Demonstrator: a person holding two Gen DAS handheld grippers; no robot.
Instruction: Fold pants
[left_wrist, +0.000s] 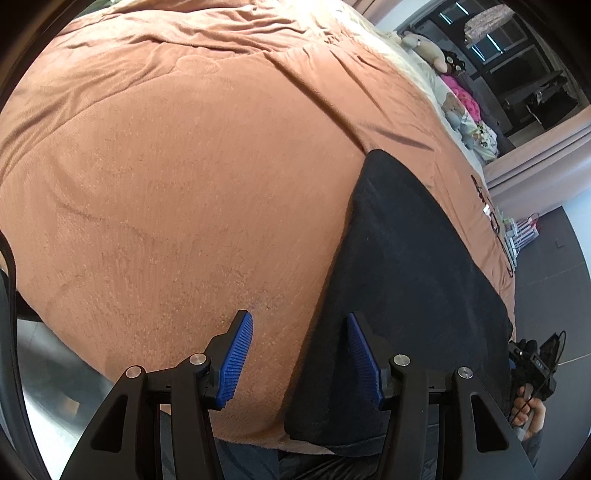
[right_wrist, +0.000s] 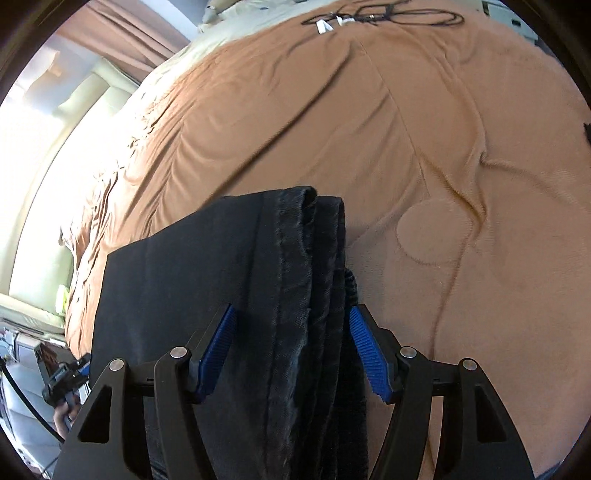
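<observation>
Both your left tool and right tool hang apart, gripping nothing; the pants at frame bottom look folded, so judge: smooth or finish.

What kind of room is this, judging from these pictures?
Most likely a bedroom: the black pants lie on a bed under a brown blanket, with stuffed toys by its far edge and curtains beyond.

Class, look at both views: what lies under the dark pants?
The pants lie on a brown blanket that covers the bed. Blanket shows all around them; the part directly beneath is covered, so anything there cannot be seen.
</observation>
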